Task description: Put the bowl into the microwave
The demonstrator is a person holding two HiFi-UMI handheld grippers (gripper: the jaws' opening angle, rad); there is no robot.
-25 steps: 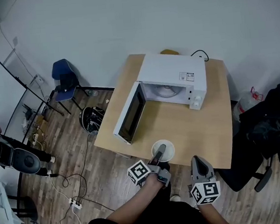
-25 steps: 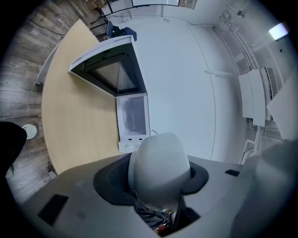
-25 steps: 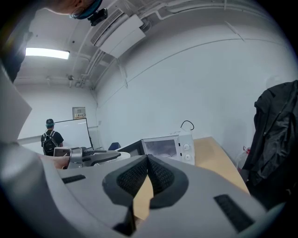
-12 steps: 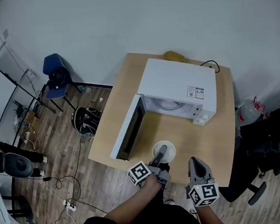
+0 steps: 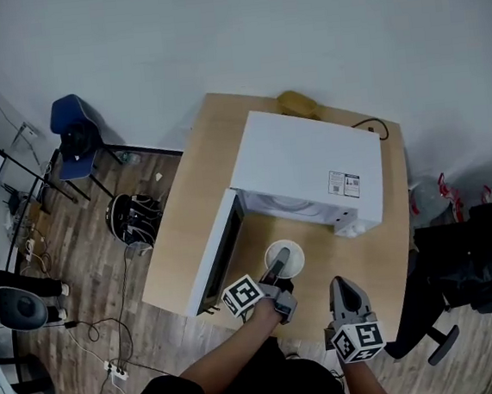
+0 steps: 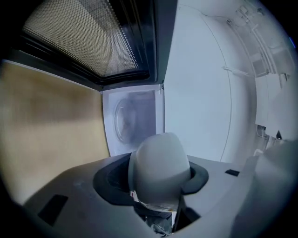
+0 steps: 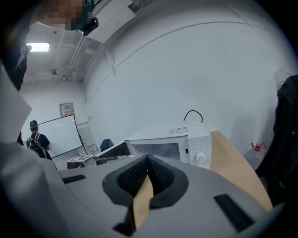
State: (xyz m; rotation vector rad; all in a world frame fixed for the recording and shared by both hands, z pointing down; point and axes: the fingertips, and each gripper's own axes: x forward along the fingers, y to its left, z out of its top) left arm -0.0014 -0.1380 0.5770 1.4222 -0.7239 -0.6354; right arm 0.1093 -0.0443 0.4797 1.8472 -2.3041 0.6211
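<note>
Head view: the left hand-held gripper [image 5: 277,272] is clamped on the near rim of the white bowl [image 5: 286,255], and it has carried the bowl forward. A second ago the bowl sat by the near edge of the table [image 5: 199,181]. Now it hangs at frame centre, right at the open front of the microwave [image 5: 308,167], not yet inside. The door [image 5: 211,261] stands swung out at lower left, as before. The right hand-held gripper [image 5: 345,292] has come forward too and rides beside the left one, lower right of centre, clear of the bowl. The whole table has slid down the frame, and the blue chair [image 5: 71,136] has shifted toward the upper left.

Left gripper view: the bowl fills the lower middle, seen on edge, its rim pinched between the jaws. Dead ahead, just left of centre, is the lit cavity [image 6: 132,116] of the microwave. The meshed window of the door stretches across the upper left and bare table wood lies at the left.

Right gripper view: the jaws are pressed together at their tips with nothing between them. Beyond them, right of centre, the microwave shows its open front and its dial. A black cable [image 7: 193,115] loops above it. At far left a person [image 7: 35,137] stands by a whiteboard [image 7: 63,135].
</note>
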